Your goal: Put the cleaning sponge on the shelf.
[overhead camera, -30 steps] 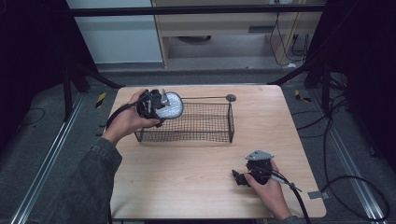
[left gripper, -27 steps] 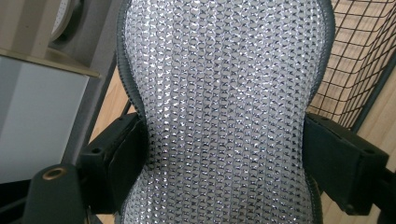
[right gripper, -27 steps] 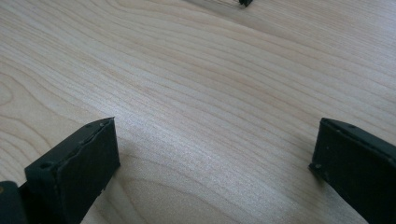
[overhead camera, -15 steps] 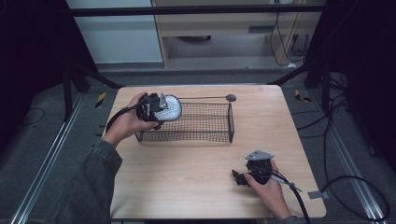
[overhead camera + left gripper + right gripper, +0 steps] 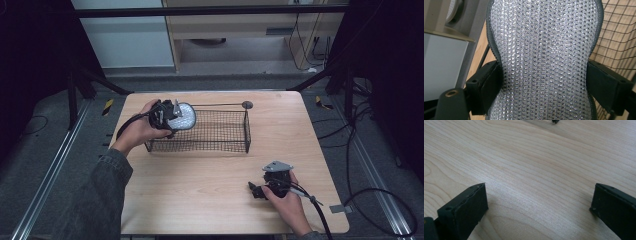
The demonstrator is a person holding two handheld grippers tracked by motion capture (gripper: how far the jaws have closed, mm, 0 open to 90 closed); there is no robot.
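A silver-white mesh pad with a dark rim is pinched at its narrow waist by my left gripper, which is shut on it. The pad hangs over the left end of a black wire basket standing on the wooden table. My right gripper rests low at the table's front right, jaws wide open, nothing but bare wood between them.
A small dark round knob sits at the basket's far right corner on a thin rod. Black cables lie on the floor to the right. Metal frame legs stand behind the table.
The left gripper with the pad has shifted slightly right, over the basket's left end. The right gripper has stayed put.
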